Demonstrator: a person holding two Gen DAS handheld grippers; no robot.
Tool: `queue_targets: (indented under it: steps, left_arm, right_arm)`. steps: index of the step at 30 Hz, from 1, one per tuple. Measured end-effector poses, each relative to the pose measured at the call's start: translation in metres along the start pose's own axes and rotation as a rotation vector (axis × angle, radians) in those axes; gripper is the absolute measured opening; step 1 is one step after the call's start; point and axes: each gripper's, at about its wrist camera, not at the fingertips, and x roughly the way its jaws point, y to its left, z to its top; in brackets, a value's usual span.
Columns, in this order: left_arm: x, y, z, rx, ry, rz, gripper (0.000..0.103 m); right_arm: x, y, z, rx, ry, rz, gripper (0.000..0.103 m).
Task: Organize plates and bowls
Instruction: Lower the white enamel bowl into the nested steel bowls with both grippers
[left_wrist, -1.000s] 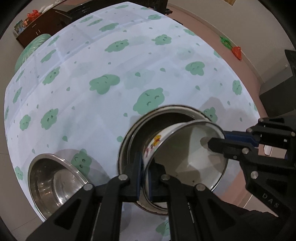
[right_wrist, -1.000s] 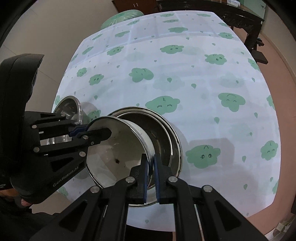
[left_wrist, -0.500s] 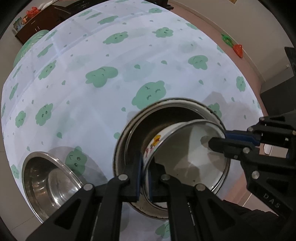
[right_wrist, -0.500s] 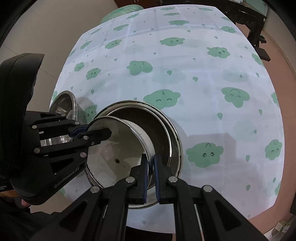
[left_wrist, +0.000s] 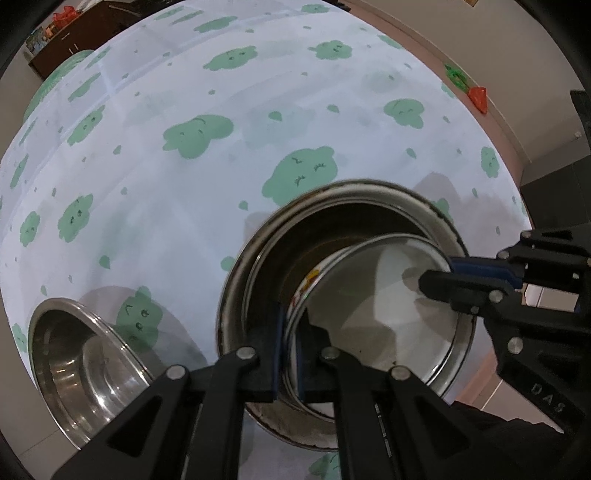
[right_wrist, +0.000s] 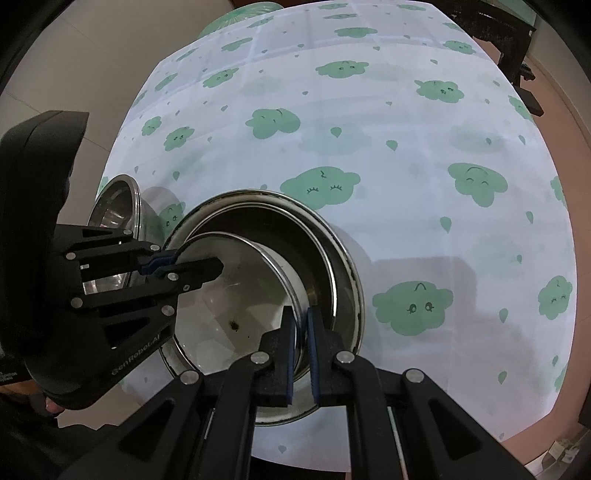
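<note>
A table under a white cloth with green cloud faces (left_wrist: 147, 206) holds a wide, dark-rimmed metal basin (left_wrist: 258, 251). Inside it, tilted, sits a white enamel bowl (left_wrist: 388, 317), its rim clamped by the left gripper (left_wrist: 290, 354) and right gripper (right_wrist: 301, 347). A small steel bowl (left_wrist: 74, 354) stands beside the basin

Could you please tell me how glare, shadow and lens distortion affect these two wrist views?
Left wrist view: fisheye bulges the tablecloth; glare streaks the steel bowl, which casts a soft shadow. Right wrist view: same curving; a broad grey shadow lies right of the large basin; the enamel bowl is sharp.
</note>
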Motion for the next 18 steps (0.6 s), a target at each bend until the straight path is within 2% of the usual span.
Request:
queue_targets:
  steps: [18]
  left_arm:
    - [0.0036, 0.0016, 0.0029, 0.002, 0.000, -0.007, 0.002]
  right_arm:
    - [0.0045, -0.0011, 0.0015, -0.001, 0.002, -0.016, 0.006]
